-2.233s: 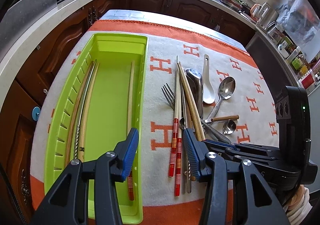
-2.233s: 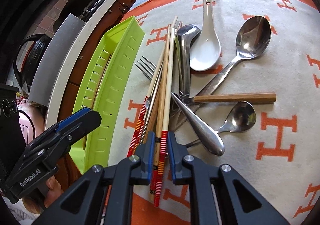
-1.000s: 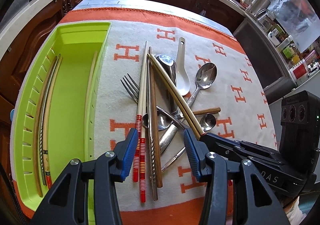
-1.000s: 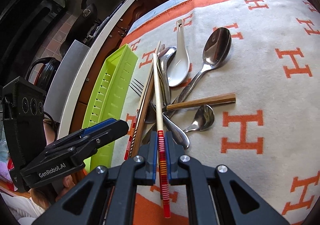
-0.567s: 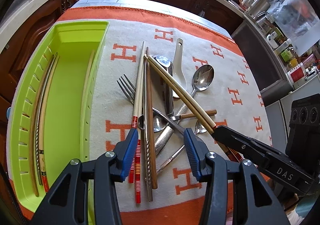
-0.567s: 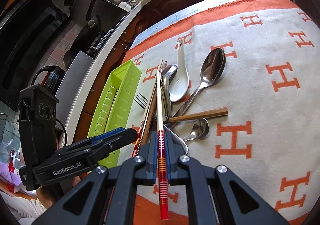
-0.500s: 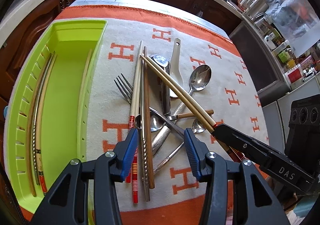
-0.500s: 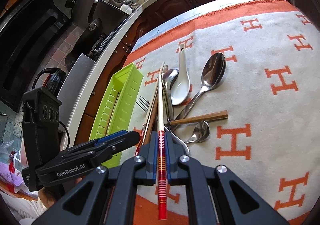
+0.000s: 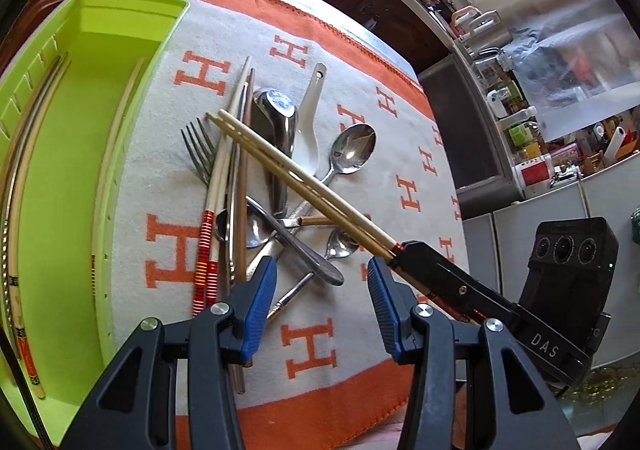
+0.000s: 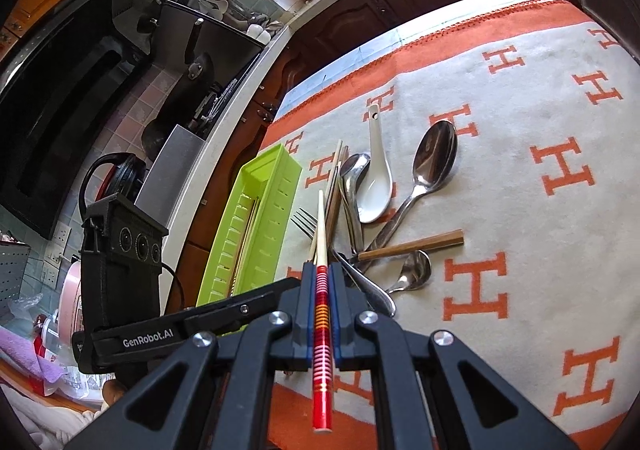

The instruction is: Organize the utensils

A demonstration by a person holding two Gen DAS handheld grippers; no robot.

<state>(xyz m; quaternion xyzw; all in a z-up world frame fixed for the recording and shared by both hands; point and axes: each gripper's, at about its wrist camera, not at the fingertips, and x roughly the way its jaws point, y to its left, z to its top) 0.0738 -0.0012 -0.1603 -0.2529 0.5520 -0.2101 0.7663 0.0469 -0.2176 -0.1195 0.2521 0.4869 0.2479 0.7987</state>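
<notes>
My right gripper is shut on pale chopsticks with red-banded ends and holds them lifted above the utensil pile. In the left wrist view the same chopsticks slant up from the right gripper. My left gripper is open and empty, low over the near end of the pile. The pile holds more chopsticks, a fork, metal spoons and a white ceramic spoon. A lime green tray at the left holds several chopsticks.
An orange and cream cloth with H marks covers the table. A wooden-handled utensil lies across the pile. Dark cabinets and a pale counter run behind the table. The left gripper's body stands beside the tray in the right wrist view.
My right gripper has closed on the chopsticks and lifted them higher off the pile, pulling back. My left gripper has shifted right, away from the tray, still open.
</notes>
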